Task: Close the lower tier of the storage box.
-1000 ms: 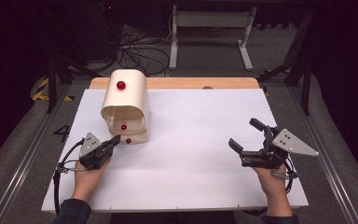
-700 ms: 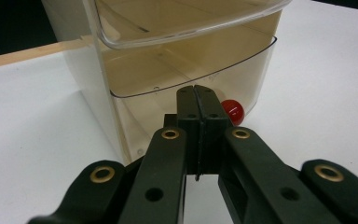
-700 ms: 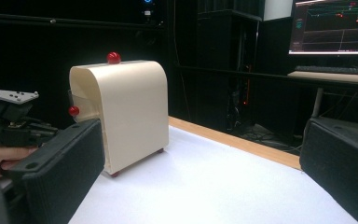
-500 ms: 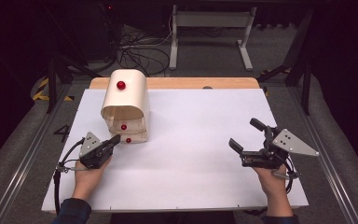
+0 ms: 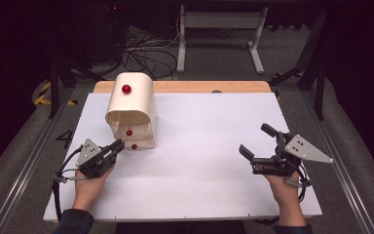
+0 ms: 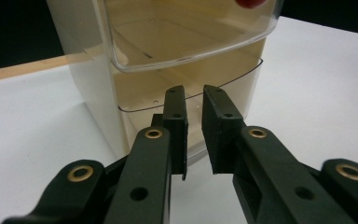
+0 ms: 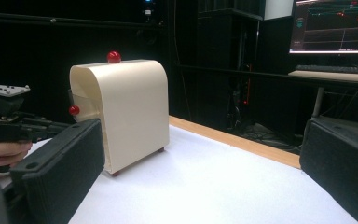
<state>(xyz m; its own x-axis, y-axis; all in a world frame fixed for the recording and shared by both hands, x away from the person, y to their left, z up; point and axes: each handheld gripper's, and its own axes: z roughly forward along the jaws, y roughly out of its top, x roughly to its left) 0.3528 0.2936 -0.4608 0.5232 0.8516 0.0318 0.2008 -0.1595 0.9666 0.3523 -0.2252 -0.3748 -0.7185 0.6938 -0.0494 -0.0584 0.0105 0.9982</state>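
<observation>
While the left gripper [image 5: 117,145] sits right at the foot of the cream drawer box [image 5: 130,108], we can see its jaws have just been easing apart: there's a narrow gap between them and nothing in it. In the left gripper view they point at the bottom drawer [image 6: 191,107], just short of its clear front. The box stands upright at the back left of the white table [image 5: 209,126], red knobs [image 5: 126,88] on the top and the drawer fronts. Our right gripper [image 5: 259,140] rests well away on the right side, jaws spread wide and empty, aimed across at the box.
</observation>
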